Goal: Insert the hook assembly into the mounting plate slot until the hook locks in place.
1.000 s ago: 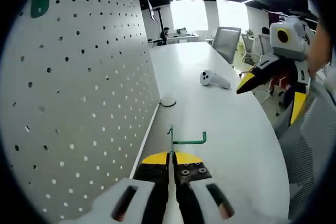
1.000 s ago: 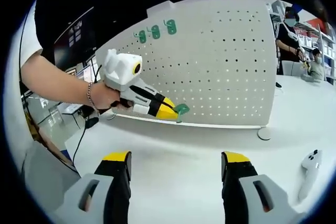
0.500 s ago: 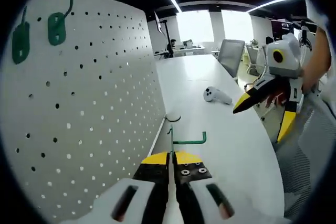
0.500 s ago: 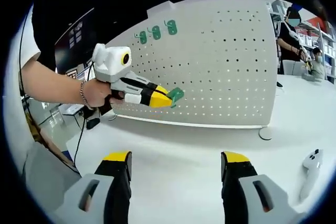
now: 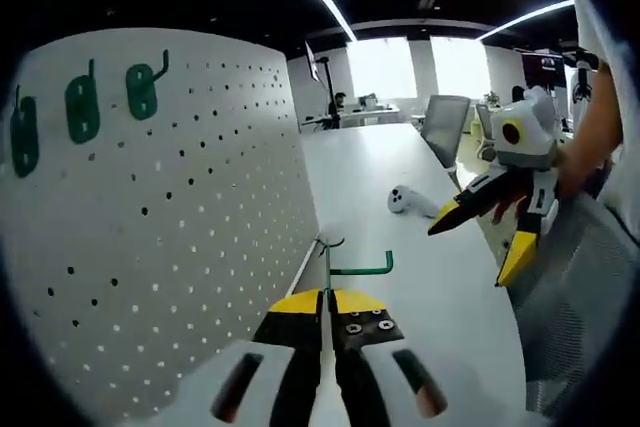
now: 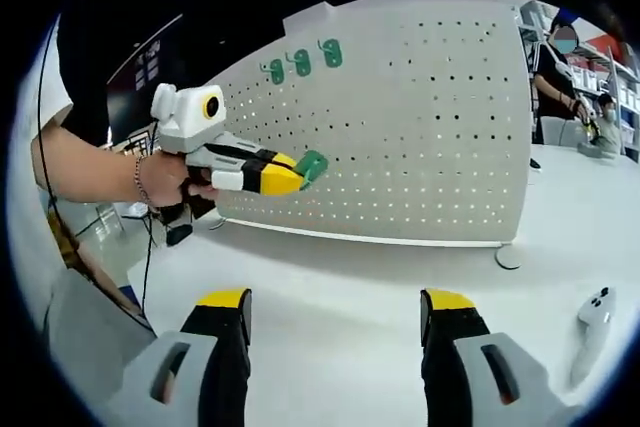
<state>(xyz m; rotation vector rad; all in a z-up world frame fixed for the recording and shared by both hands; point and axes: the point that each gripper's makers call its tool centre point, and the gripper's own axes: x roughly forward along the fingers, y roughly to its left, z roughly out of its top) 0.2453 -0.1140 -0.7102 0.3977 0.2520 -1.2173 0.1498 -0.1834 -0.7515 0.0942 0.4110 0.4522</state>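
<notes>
Hook assembly: the green hook [image 5: 352,269] sits clamped edge-on between the left gripper's tips; in the right gripper view it shows as a small green plate [image 6: 311,166] at the yellow nose of that gripper, held in the air in front of the board and not yet touching it.
Handling: I judge it light and rigid, a thin flat backing with a bent prong; smooth, so it could twist in the jaws if pushed off-axis. The flat backing is the place to pinch, leaving the prong and the rear tabs free.
Left gripper [image 5: 323,303]: jaws clenched on the hook, the prong pointing sideways above the tips; a person's hand [image 6: 170,180] carries it.
Mounting plate: the white pegboard [image 5: 180,237] stands upright along the table's far edge in the right gripper view; its rows of holes are the slots.
Hooks already hung [image 6: 301,59]: three green ones in a row near the board's upper corner.
Right gripper [image 6: 335,332]: jaws spread apart and empty, low over the table, well apart from the board.
Table [image 6: 340,272]: white; a white controller [image 6: 593,309] lies near its right edge, a small ring [image 6: 510,257] by the board's foot.
Risk: a tilted entry may jam the tabs instead of locking.
</notes>
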